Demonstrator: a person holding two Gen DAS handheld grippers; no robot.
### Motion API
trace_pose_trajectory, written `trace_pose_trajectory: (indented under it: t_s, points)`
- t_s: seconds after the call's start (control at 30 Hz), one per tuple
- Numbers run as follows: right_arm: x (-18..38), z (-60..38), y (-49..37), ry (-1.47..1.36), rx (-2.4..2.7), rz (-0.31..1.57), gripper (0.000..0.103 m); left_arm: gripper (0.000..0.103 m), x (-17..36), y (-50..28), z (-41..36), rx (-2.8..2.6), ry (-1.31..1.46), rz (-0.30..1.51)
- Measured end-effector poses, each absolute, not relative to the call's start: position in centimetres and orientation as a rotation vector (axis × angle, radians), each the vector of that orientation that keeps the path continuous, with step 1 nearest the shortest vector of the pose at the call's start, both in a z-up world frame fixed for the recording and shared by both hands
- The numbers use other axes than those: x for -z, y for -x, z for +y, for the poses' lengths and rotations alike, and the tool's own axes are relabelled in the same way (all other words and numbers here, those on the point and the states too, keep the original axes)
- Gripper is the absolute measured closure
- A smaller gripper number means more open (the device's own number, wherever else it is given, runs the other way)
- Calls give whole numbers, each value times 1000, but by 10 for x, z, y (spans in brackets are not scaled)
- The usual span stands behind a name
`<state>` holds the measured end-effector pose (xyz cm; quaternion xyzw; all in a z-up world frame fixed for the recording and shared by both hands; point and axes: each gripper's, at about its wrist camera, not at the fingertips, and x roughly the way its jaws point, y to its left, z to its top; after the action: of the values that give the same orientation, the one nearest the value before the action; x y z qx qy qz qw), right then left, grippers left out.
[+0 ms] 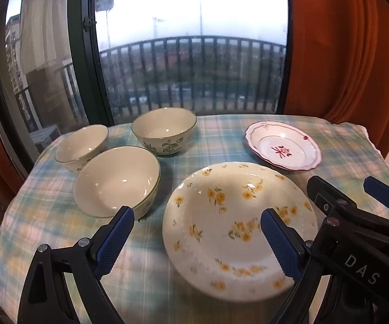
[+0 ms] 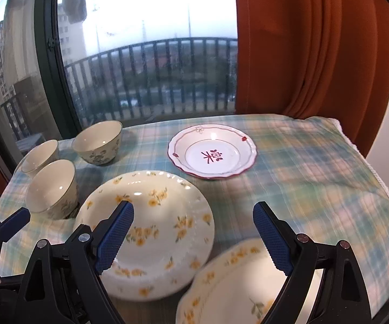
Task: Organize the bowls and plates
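A: What lay on the tabletop [image 1: 216,135]?

B: Three round, glossy bowls [image 1: 117,181] stood upright at the left on a soft checked cloth [image 2: 315,162]. Two flowered plates [image 2: 151,232] and a wavy-rimmed plate [image 2: 213,151] lay flat beside them, faces up.

A: And the grippers?

B: The left gripper [image 1: 197,240] and the right gripper [image 2: 193,236] both stood wide and held nothing, their blue pads [image 2: 114,239] ribbed.
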<state>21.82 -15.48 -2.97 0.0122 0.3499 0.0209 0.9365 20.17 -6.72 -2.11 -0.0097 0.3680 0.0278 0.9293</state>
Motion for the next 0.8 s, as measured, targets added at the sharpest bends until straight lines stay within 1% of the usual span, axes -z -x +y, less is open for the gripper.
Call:
trace_pose_trajectory:
  t_s: [0.2,0.33,0.5,0.63,0.67,0.73,0.77,0.8]
  points:
    - [54,-155,-255,-19,-48,787,11,7,50,-231,-66,-96,41,842]
    - [76,-152,-272,-20,-85,838,11,7,65,-239,-70,-165,14,838]
    - [97,-151,-286,-14,-96,889,11,8,80,-247,-69,-154,28,900]
    - [109,-153,-295,-42,-122,962,11,13,87,-252,-66,-132,57,941]
    - [113,-154,-298,-49,-121,982,12,14,87,-252,-65,-133,64,945]
    - [117,-154,-301,-57,-130,1004,23,15,89,-253,-65,-130,62,952]
    - [118,-154,-301,-63,-136,1012,25,15,89,-253,-65,-128,58,954]
    - [120,-153,-302,-67,-145,1028,29,15,90,-253,-66,-125,52,957]
